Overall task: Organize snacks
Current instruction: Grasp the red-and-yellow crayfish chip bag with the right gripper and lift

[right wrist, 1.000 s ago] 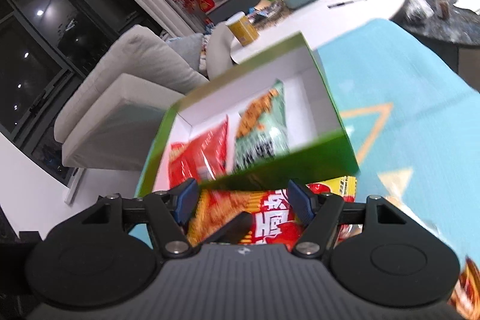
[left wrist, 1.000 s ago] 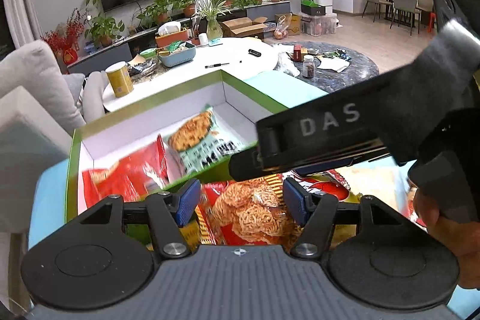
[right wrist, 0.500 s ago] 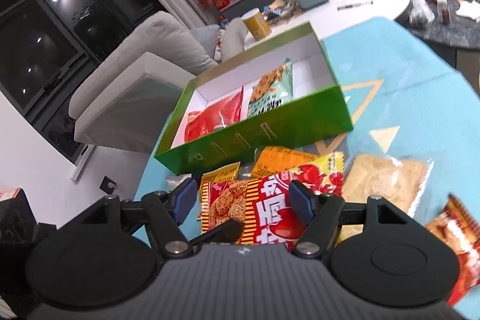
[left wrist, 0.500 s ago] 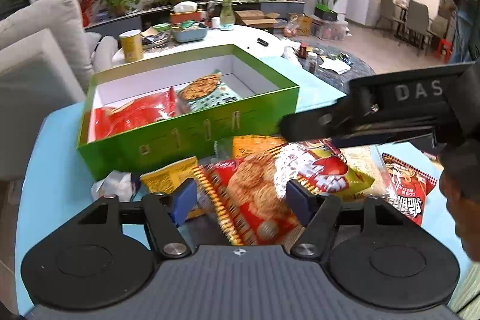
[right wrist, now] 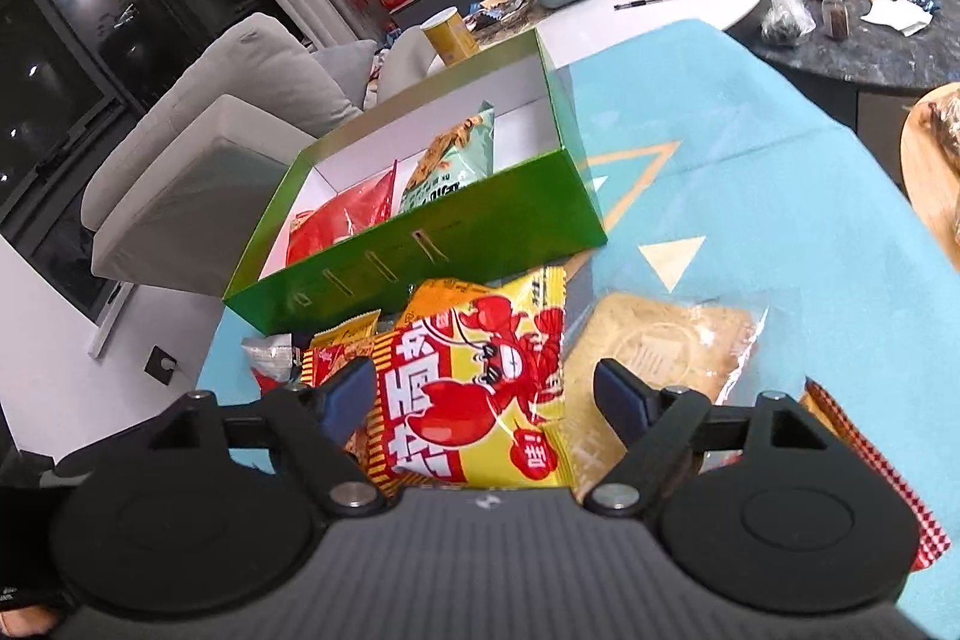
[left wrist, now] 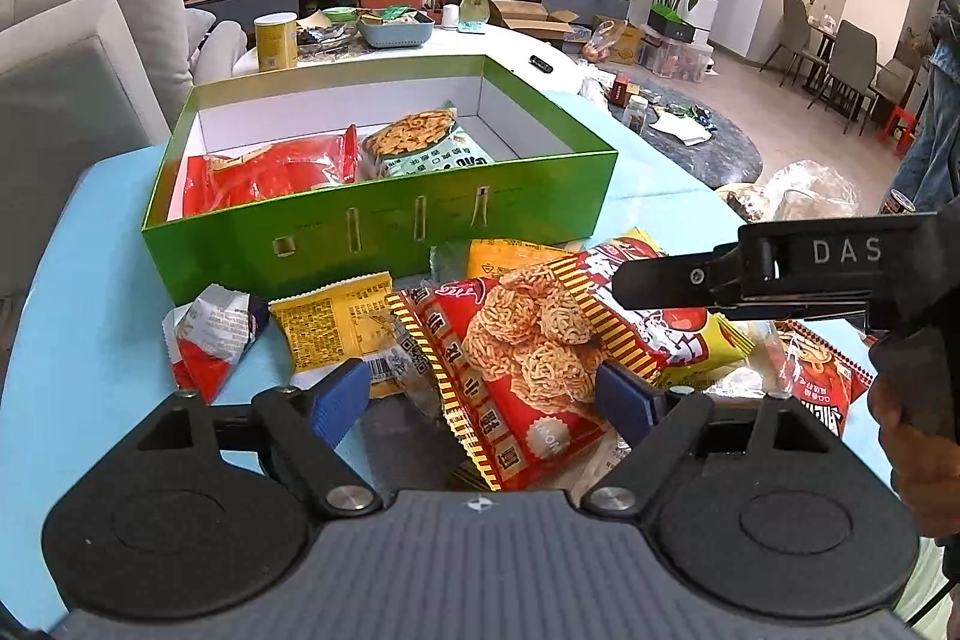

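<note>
A green box point(left wrist: 384, 232) with white inside holds a red bag point(left wrist: 264, 172) and a pale green bag point(left wrist: 420, 145); it also shows in the right wrist view point(right wrist: 420, 250). In front of it lies a pile of snacks on the blue table. My left gripper point(left wrist: 483, 394) is open above a red noodle-snack bag point(left wrist: 516, 358). My right gripper point(right wrist: 483, 397) is open above a yellow-red lobster bag point(right wrist: 480, 400); its body point(left wrist: 780, 274) crosses the left wrist view.
A yellow packet point(left wrist: 336, 322), a small silver-red packet point(left wrist: 204, 334), a clear cracker pack point(right wrist: 660, 340) and a red chequered bag point(left wrist: 822, 382) lie around. A grey sofa point(left wrist: 78, 58) stands left, a white cluttered table point(left wrist: 420, 40) behind.
Both grippers have pulled back and up from the box's front wall toward the snack pile. Both stay open and empty.
</note>
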Action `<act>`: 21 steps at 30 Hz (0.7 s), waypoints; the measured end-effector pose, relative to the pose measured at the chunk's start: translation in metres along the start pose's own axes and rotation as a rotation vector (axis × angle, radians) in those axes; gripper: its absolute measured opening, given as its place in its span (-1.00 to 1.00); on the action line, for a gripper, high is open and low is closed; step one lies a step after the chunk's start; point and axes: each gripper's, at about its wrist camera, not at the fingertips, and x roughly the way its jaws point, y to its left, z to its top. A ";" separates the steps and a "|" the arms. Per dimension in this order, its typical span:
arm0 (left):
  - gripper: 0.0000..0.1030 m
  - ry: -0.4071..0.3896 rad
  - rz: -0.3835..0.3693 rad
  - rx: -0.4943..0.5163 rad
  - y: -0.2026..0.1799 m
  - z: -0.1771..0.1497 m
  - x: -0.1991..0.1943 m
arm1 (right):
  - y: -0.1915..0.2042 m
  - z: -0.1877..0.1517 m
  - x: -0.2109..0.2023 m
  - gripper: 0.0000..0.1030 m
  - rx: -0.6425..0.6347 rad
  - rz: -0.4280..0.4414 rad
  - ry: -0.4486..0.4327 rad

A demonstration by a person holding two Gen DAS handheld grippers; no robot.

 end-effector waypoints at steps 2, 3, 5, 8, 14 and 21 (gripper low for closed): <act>0.58 0.003 -0.001 -0.003 0.000 0.000 0.001 | 0.001 0.000 0.000 0.27 -0.005 0.005 0.000; 0.58 0.005 -0.002 -0.004 0.000 0.000 0.002 | 0.001 0.000 0.000 0.27 -0.007 0.007 0.001; 0.58 0.009 -0.007 -0.008 -0.001 0.000 0.003 | 0.001 0.000 0.000 0.27 -0.010 0.009 0.002; 0.59 0.012 -0.020 -0.018 0.000 0.000 0.004 | 0.002 -0.001 0.000 0.27 -0.020 0.008 0.003; 0.59 0.021 -0.037 -0.017 -0.002 -0.002 0.005 | 0.006 -0.002 0.005 0.26 -0.051 0.001 0.017; 0.56 0.042 -0.095 -0.014 -0.005 -0.003 0.011 | 0.007 -0.003 0.005 0.18 -0.065 -0.008 0.020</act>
